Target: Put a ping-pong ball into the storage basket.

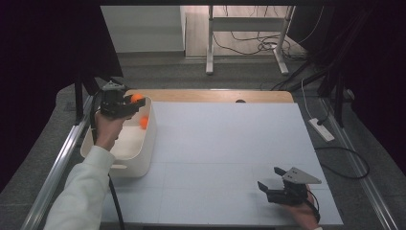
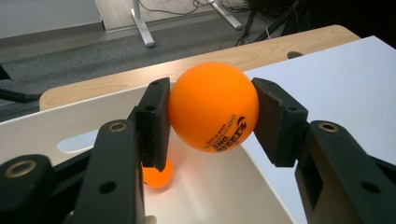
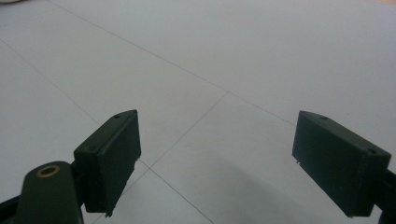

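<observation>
The left gripper (image 2: 212, 109) pinches a glossy orange table-tennis ball (image 2: 213, 106) between its two black pads, holding it above the far end of a white rounded plastic bin (image 1: 146, 153) that stands at the table's left edge. Black print curves across the ball's lower right; it appears upside down, and the large mark seems to read "DHS", the finer lettering being too small to make out. A second orange ball (image 2: 158, 176) lies inside the bin, near its far wall. The right gripper (image 3: 217, 163) rests at the near right of the pale grey tabletop (image 1: 225, 143), jaws spread wide with nothing between them.
</observation>
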The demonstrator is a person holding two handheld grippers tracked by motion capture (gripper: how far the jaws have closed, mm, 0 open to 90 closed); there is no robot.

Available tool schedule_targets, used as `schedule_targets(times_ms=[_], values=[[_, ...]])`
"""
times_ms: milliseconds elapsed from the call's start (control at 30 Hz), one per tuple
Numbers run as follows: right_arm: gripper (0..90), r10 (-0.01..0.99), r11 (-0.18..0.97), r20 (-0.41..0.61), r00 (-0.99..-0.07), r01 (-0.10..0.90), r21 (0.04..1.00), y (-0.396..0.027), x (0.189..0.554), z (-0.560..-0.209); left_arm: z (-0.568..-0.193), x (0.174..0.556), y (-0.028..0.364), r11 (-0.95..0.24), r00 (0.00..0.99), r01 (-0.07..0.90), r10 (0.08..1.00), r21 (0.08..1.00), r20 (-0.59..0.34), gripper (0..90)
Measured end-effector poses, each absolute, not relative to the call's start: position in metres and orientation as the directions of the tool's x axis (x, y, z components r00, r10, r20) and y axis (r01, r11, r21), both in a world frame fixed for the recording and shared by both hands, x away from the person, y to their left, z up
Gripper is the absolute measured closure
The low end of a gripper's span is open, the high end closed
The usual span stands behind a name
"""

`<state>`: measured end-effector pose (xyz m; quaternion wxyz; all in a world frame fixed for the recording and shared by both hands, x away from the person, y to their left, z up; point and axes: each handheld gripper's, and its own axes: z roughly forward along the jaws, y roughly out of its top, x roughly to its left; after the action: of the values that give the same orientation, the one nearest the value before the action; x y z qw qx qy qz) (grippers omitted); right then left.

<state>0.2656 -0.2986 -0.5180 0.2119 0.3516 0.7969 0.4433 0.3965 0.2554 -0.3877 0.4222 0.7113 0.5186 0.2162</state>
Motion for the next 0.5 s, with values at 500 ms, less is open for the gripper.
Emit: schedule_targets(times_ms=[500], values=[[15.2,0.748,0.366,-0.031,-0.663,0.373,0.853,-0.299,0.266,-0.518,-0.408,0.409,0.256,-0.135,0.345,0.646,0.93,0.751,-0.13,50.4]])
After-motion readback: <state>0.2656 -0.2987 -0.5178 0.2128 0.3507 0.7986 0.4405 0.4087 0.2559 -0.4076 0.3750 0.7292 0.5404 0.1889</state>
